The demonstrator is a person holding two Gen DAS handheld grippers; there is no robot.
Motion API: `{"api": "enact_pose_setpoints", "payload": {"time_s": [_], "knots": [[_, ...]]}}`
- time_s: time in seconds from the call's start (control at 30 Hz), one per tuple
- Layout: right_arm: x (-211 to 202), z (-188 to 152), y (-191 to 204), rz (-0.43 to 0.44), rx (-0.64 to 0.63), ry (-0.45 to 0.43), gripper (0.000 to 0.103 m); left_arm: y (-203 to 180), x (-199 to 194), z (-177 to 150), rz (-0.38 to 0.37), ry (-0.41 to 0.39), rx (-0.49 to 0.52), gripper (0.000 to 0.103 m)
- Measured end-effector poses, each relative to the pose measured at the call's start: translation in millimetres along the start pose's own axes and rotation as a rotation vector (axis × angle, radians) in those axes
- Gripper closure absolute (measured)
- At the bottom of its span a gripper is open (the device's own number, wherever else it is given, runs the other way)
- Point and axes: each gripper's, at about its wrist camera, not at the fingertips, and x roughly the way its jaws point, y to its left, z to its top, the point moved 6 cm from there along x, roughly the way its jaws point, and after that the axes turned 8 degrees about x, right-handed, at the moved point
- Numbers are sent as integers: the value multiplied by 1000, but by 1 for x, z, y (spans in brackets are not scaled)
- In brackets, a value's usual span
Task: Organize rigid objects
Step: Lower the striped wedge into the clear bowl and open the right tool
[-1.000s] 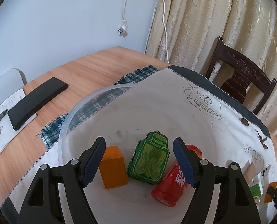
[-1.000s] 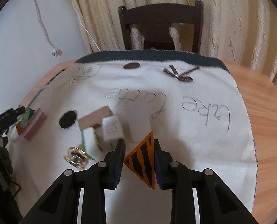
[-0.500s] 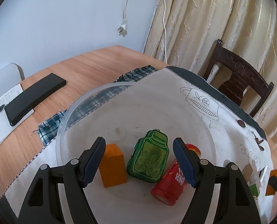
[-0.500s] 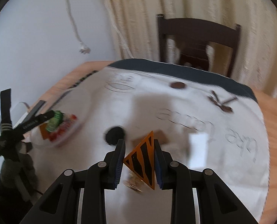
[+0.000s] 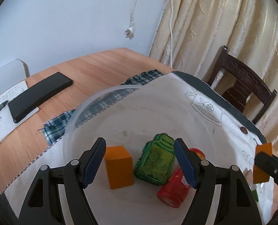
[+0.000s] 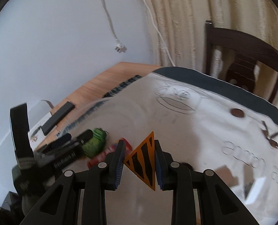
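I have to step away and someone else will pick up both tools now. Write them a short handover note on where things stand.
Left hand-held gripper: open, empty, hovering over the clear plastic bowl.
Right hand-held gripper: shut on the orange triangle with black stripes, held near the bowl.
Done: orange block, green jar-shaped piece and red can lie in the bowl.
Left: drop the triangle in, then collect the small items on the white cloth (blurred, hard to identify).
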Motion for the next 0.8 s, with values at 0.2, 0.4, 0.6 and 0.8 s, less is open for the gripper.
{"api": "enact_pose_setpoints", "payload": {"time_s": [0.2, 0.4, 0.6, 0.8], "knots": [[20, 5, 17, 21, -9, 16, 72, 5, -3, 0, 19, -18, -10, 27], [33, 12, 25, 25, 8, 17, 72, 6, -3, 0, 21, -21, -15, 27], [41, 16, 31, 57, 20, 12, 55, 7, -4, 0, 23, -25, -17, 27], [42, 10, 24, 43, 33, 23, 52, 6, -5, -1, 21, -20, -15, 25]]}}
